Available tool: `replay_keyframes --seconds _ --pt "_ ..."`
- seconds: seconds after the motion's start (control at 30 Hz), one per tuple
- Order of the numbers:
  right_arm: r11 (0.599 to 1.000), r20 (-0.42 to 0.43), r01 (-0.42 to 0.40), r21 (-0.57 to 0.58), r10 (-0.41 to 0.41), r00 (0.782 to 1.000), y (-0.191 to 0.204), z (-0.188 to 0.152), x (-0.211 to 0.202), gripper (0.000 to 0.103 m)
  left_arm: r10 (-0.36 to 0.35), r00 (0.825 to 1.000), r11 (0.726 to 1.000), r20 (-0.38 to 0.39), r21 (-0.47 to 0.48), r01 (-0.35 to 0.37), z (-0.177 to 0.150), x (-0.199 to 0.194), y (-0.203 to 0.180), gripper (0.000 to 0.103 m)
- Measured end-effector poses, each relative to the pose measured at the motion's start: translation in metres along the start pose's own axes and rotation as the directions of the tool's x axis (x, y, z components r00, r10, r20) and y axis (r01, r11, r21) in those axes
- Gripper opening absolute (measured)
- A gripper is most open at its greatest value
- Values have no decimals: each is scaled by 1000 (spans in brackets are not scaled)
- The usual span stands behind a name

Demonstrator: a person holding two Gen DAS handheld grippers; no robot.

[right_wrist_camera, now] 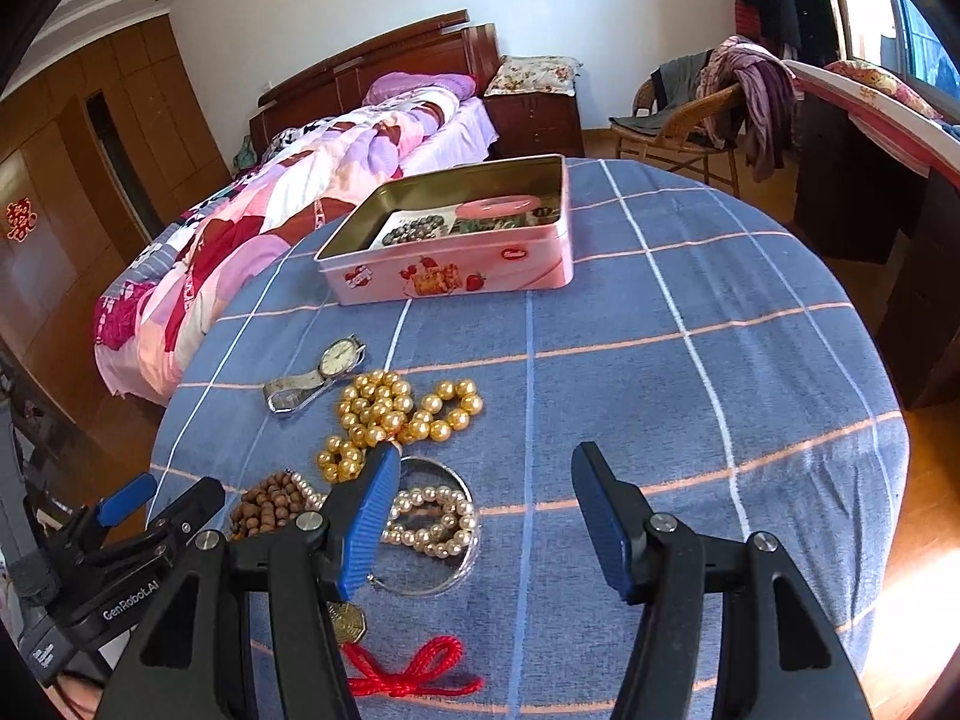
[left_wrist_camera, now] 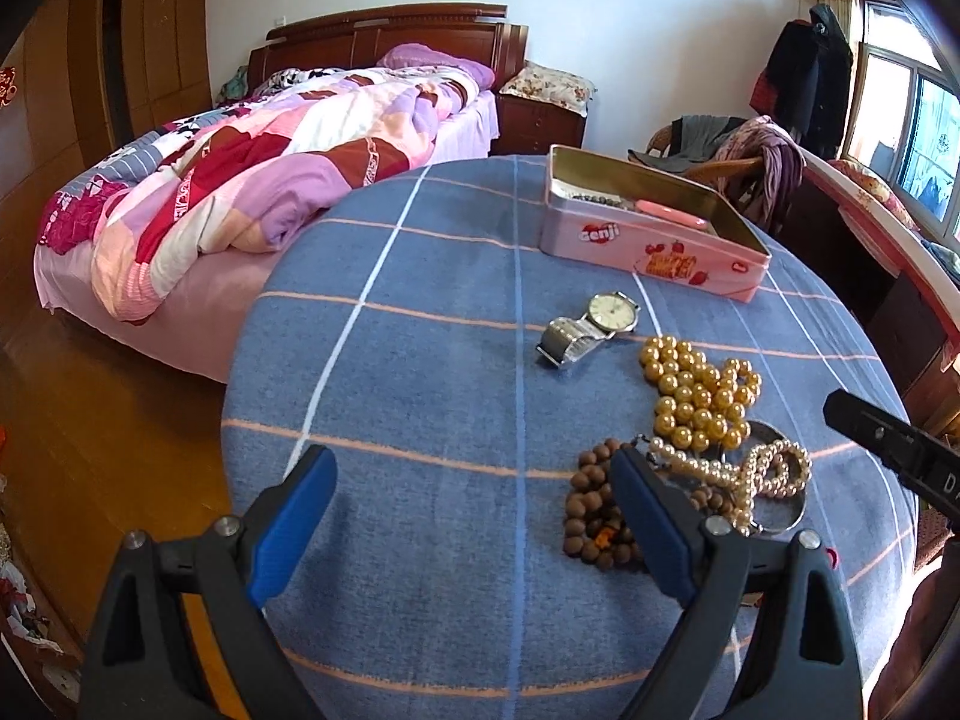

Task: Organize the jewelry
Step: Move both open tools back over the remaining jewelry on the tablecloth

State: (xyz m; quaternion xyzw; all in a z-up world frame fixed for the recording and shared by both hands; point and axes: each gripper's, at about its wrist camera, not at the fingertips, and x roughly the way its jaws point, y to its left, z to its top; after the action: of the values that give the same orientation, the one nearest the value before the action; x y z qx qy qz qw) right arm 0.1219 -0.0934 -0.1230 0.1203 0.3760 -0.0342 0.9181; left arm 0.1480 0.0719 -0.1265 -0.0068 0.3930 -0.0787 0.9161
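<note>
each gripper (right_wrist_camera: 486, 480): black frame, ribbed blue pads, silver screws; "genrobot.ai" lettering on the left gripper (left_wrist_camera: 474, 483).

The tabletop (right_wrist_camera: 720, 324) lies bare across its whole right half, open to approach. The left side is crowded: gold beads (right_wrist_camera: 393, 414), a watch (right_wrist_camera: 318, 372), brown beads (right_wrist_camera: 270, 507) and a pearl strand (right_wrist_camera: 432, 519) on a metal ring lie close together. The pink tin (right_wrist_camera: 456, 273) blocks the far edge. A red cord (right_wrist_camera: 414, 678) lies at the near edge, possibly tied to a brass charm.
</note>
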Motion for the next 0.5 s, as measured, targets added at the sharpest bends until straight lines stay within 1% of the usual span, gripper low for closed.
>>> replay_keyframes --seconds 0.03,0.07,0.1,0.17,0.27,0.3,0.37,0.4,0.5 --pt "1000 0 0 -2 0 1000 0 0 0 63 0 1000 1000 2 4 0 1 0 0 99" --pt "1000 1 -2 -4 2 1000 1 0 0 66 1 1000 1000 7 12 -1 2 0 -1 101" --pt "1000 7 -6 -8 6 1000 2 0 0 71 3 1000 1000 13 21 -3 3 0 -2 101" --pt "1000 17 -10 -16 10 1000 3 1 -2 74 10 1000 999 26 50 -11 7 -1 -5 102" --pt "999 25 -2 -40 3 1000 7 4 -4 74 4 1000 996 23 87 -6 16 4 -9 103" --pt "999 23 1 -45 0 1000 8 4 -4 74 -7 1000 996 17 89 5 18 7 -9 103" --pt "999 22 5 -45 -4 1000 7 5 -3 74 -59 998 994 -14 96 60 27 16 -12 103" --pt "999 19 6 -41 -5 1000 6 5 -2 74 -71 997 992 -24 100 73 31 21 -13 103" --pt "1000 4 -2 -23 2 1000 0 5 0 74 -84 996 990 -32 111 87 45 37 -19 103"
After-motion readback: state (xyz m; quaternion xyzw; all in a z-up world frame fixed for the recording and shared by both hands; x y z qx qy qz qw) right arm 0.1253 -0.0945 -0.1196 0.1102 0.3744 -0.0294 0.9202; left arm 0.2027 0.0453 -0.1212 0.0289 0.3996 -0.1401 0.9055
